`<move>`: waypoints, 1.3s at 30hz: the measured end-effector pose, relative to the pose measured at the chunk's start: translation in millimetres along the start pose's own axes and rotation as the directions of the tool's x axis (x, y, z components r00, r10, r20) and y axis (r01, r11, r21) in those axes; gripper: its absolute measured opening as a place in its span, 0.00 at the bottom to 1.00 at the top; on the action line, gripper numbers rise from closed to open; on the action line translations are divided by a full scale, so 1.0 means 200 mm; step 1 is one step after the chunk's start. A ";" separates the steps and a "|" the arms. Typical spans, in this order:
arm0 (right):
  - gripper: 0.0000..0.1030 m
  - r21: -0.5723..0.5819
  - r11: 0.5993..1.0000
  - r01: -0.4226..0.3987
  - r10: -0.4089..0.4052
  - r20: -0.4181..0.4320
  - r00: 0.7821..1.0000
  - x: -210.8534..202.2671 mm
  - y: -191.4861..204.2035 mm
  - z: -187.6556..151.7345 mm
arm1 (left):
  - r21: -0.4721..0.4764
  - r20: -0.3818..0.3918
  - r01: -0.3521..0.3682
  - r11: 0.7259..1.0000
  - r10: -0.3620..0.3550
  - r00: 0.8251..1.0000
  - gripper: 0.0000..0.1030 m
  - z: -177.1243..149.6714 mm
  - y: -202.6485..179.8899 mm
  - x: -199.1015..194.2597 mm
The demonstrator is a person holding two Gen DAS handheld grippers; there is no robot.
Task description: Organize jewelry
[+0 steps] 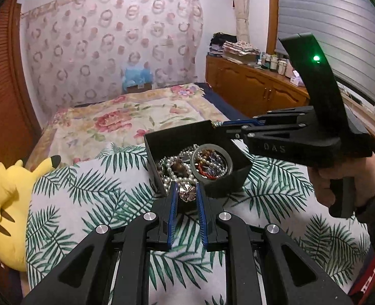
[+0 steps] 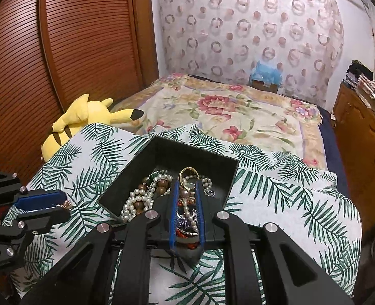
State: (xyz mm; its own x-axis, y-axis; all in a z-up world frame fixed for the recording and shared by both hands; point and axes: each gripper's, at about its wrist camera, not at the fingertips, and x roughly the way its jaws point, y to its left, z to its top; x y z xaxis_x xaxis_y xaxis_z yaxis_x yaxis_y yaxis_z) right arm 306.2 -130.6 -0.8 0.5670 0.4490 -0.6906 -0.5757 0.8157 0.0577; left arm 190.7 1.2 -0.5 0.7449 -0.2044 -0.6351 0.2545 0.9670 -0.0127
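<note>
We find ourselves in a home bedroom. We note a bed (image 2: 238,111) under a floral cover, a yellow plush toy (image 2: 85,119) beside a slatted wooden wardrobe door (image 2: 60,50), a patterned curtain (image 2: 251,25), and a wooden sideboard (image 1: 258,86) stacked with folded cloth and jars.

Bed (image 2: 238,106) with a palm-leaf cloth (image 2: 276,198) at its near end.
A black box (image 2: 187,152) sits on the cloth. A yellow plush (image 2: 85,117) lies left of the box, at the cloth's edge; beyond the box is a floral blanket (image 2: 225,111).
</note>
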 end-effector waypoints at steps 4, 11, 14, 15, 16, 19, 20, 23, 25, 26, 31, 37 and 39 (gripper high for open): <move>0.25 0.011 1.000 0.000 0.000 0.000 1.000 0.00 -0.01 -0.01 | -0.013 -0.003 -0.003 1.000 0.003 1.000 0.13 0.02 0.02 0.05; 0.25 0.034 0.999 0.024 -0.024 0.017 1.000 -0.05 -0.09 -0.08 | -0.014 -0.011 -0.022 1.000 0.022 1.000 0.13 0.08 0.02 0.15; 0.25 0.038 0.999 0.035 -0.035 0.018 0.999 -0.07 -0.12 -0.11 | -0.015 -0.013 -0.030 0.999 0.030 0.999 0.13 0.12 0.02 0.19; 0.25 0.039 0.999 0.036 -0.037 0.020 0.999 -0.08 -0.13 -0.12 | -0.014 -0.012 -0.032 0.999 0.032 0.999 0.13 0.13 0.02 0.21; 0.25 0.042 0.998 0.037 -0.038 0.022 0.999 -0.09 -0.14 -0.13 | -0.013 -0.012 -0.035 0.999 0.035 0.999 0.13 0.14 0.02 0.22; 0.25 0.057 0.998 0.041 -0.043 0.028 0.999 -0.11 -0.16 -0.17 | -0.013 -0.010 -0.043 0.999 0.043 0.999 0.13 0.19 0.01 0.26; 0.25 0.060 0.997 0.041 -0.043 0.031 0.999 -0.13 -0.17 -0.18 | -0.013 -0.010 -0.045 0.999 0.045 0.999 0.13 0.20 0.01 0.26; 0.25 0.070 0.997 0.039 -0.042 0.040 0.998 -0.15 -0.18 -0.21 | -0.019 -0.017 -0.056 0.998 0.056 0.998 0.13 0.24 0.02 0.32; 0.25 0.077 0.996 0.036 -0.039 0.041 0.998 -0.17 -0.18 -0.23 | -0.029 -0.022 -0.066 0.997 0.066 0.998 0.13 0.27 0.03 0.36; 0.25 0.076 0.996 0.038 -0.041 0.042 0.998 -0.17 -0.18 -0.24 | -0.035 -0.028 -0.071 0.997 0.070 0.997 0.13 0.27 0.04 0.38; 0.25 0.069 0.996 0.050 -0.054 0.046 0.998 -0.20 -0.17 -0.26 | -0.049 -0.051 -0.090 0.995 0.088 0.995 0.14 0.29 0.06 0.47; 0.25 0.079 0.995 0.059 -0.063 0.050 0.997 -0.21 -0.17 -0.29 | -0.080 -0.056 -0.099 0.992 0.095 0.994 0.42 0.26 0.09 0.47; 0.25 0.083 0.994 0.064 -0.069 0.051 0.996 -0.21 -0.17 -0.31 | -0.080 -0.053 -0.102 0.992 0.098 0.994 0.47 0.24 0.09 0.44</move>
State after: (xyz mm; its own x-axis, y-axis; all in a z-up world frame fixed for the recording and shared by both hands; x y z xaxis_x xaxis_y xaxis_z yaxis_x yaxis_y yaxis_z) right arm 265.5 -199.7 -18.2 0.6346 0.4100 -0.6552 -0.4869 0.8704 0.0731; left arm 291.2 -6.8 -19.5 0.7327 -0.1004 -0.6731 0.1268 0.9919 -0.0099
